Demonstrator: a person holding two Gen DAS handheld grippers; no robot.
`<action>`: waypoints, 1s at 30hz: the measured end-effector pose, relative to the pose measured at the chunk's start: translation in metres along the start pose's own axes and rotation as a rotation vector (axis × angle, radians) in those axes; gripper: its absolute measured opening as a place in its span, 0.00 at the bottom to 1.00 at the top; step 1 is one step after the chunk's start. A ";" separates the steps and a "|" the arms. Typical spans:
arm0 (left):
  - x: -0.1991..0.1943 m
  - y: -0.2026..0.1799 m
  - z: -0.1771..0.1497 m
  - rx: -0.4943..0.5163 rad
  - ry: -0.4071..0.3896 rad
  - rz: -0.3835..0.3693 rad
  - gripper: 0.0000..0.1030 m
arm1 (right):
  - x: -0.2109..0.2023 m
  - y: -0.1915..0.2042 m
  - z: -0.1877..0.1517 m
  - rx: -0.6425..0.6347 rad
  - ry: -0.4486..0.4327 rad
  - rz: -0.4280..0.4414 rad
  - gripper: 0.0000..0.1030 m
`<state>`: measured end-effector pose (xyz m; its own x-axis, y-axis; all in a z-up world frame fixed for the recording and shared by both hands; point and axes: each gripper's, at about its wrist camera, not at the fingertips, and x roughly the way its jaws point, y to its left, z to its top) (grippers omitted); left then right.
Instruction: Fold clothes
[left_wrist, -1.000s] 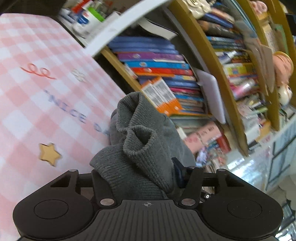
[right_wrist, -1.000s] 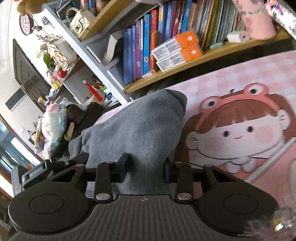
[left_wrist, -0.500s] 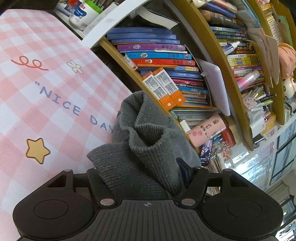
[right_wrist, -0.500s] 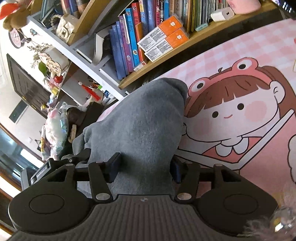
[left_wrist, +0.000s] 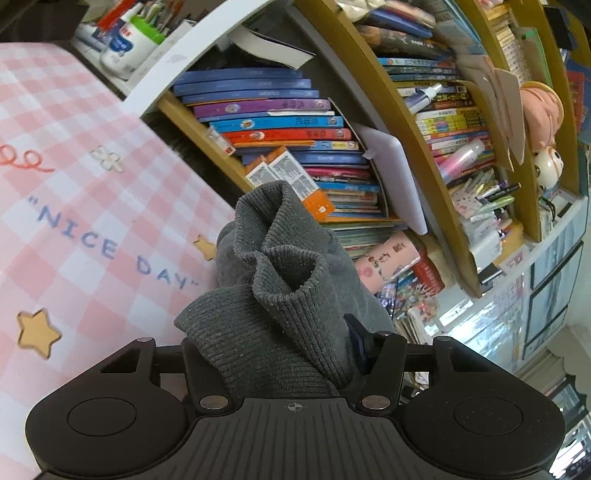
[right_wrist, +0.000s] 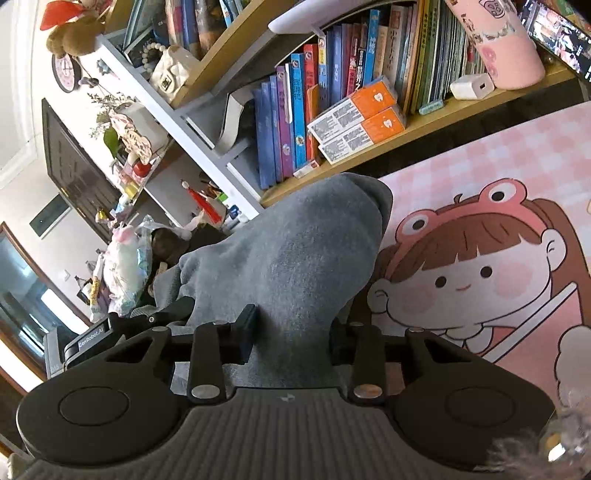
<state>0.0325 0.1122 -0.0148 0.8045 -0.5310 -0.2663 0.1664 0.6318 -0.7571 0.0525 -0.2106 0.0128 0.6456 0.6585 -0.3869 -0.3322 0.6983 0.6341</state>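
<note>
Grey sweater (left_wrist: 280, 317) gripped by both: left gripper (left_wrist: 280, 354) closing on ribbed hem, right gripper (right_wrist: 290, 338) closing on body fabric. Mid-fold; next, lay it flat on the pink mat (left_wrist: 74, 206).

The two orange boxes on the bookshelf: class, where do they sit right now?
In the right wrist view the orange boxes lie stacked on the wooden shelf, leaning against the upright books, just above the grey garment.
</note>
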 end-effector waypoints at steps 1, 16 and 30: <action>0.003 -0.001 0.002 0.004 0.005 -0.001 0.53 | 0.000 -0.001 0.002 0.000 -0.003 -0.003 0.32; 0.073 -0.005 0.048 0.072 0.032 -0.012 0.53 | 0.027 -0.029 0.054 -0.019 -0.067 -0.057 0.32; 0.146 0.015 0.074 0.051 0.045 -0.017 0.53 | 0.070 -0.072 0.095 0.000 -0.078 -0.111 0.32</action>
<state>0.1943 0.0862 -0.0204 0.7751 -0.5660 -0.2809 0.2099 0.6500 -0.7304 0.1871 -0.2410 0.0040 0.7299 0.5531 -0.4017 -0.2553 0.7657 0.5904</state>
